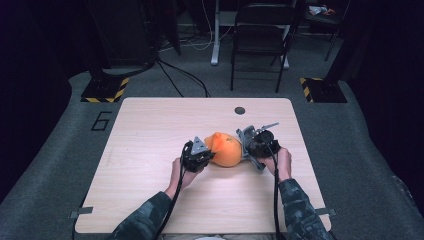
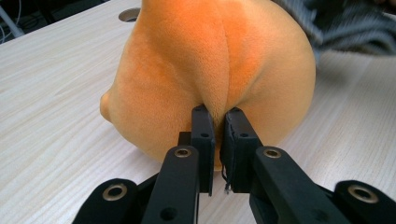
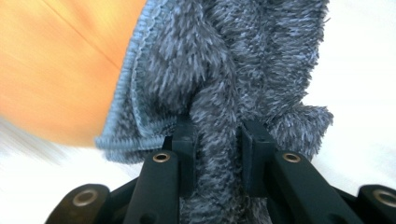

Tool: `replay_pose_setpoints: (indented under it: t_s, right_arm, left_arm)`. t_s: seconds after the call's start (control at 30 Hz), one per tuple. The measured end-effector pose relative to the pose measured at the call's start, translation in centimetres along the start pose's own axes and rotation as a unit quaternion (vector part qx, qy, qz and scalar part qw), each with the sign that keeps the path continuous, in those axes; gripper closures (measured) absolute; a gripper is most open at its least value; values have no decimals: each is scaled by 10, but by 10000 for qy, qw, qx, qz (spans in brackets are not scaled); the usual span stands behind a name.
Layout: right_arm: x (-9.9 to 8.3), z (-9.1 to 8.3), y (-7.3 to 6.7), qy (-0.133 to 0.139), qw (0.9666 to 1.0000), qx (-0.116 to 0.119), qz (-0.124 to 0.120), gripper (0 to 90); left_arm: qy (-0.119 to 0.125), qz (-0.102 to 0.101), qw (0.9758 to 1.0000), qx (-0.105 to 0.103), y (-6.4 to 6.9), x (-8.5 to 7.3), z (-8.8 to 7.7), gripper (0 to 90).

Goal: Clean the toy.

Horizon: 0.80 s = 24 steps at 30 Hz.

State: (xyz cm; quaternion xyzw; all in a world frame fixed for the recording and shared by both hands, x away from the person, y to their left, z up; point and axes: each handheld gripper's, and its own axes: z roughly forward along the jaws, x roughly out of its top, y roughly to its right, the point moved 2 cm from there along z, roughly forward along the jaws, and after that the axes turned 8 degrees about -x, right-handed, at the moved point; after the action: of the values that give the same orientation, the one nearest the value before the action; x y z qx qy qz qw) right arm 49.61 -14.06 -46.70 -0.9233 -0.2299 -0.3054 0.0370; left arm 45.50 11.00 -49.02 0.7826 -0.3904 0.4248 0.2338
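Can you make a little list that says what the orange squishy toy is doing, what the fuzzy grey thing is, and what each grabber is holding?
orange plush toy: lies on the wooden table, between the two grippers
left gripper: shut, pinching a fold of the orange plush
grey fuzzy cloth: right beside the orange plush, on its right end
right gripper: shut on a bunch of the grey cloth
hands: one behind each gripper

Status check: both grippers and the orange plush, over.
Left gripper shut, pinching a fold of the orange plush. Right gripper shut on the grey fuzzy cloth at the plush's other end. Plush rests on the table; nothing in the way.
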Motion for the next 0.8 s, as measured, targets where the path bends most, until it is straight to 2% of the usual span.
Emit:
replay_pose_setpoints:
  t_s: [0.1, 0.17, 0.2, 0.27, 0.3, 0.4, 0.47, 0.5, 0.57, 0.8]
  right_arm:
    - [12, -21, -7, 427, 9990, 155, -24, 711]
    - [19, -34, -21, 693, 9969, 363, -98, 711]
    - [21, -38, -25, 764, 9960, 387, -237, 711]
    - [25, -43, -44, 837, 9946, 425, -447, 710]
    - [26, -42, -51, 851, 9938, 424, -580, 709]
    - [26, -36, -63, 792, 9926, 96, -916, 709]
    - [26, -34, -63, 784, 9926, 58, -922, 709]
    - [26, -34, -61, 751, 9923, 60, -984, 708]
    - [25, -32, -59, 734, 9930, 35, -928, 707]
    - [20, -26, -45, 519, 9956, 169, -762, 703]
  left_arm:
    - [22, 11, 10000, -14, 3, 1, 1, 836]
    - [25, 15, 10000, -26, 4, 1, 1, 836]
    - [-6, 43, 10000, -56, 4, 1, 1, 836]
    - [-17, 84, 9999, -72, 6, 1, 1, 835]
    - [-25, 76, 9999, -85, 7, 1, 2, 835]
    - [-20, 80, 10000, -54, 5, 0, 2, 835]
    - [13, 27, 9999, -97, 5, 0, 2, 835]
    - [9, 63, 10000, -77, 6, 0, 2, 835]
    - [-7, 104, 9999, -69, 6, 0, 3, 835]
    - [-10, 92, 9999, -79, 5, 0, 3, 832]
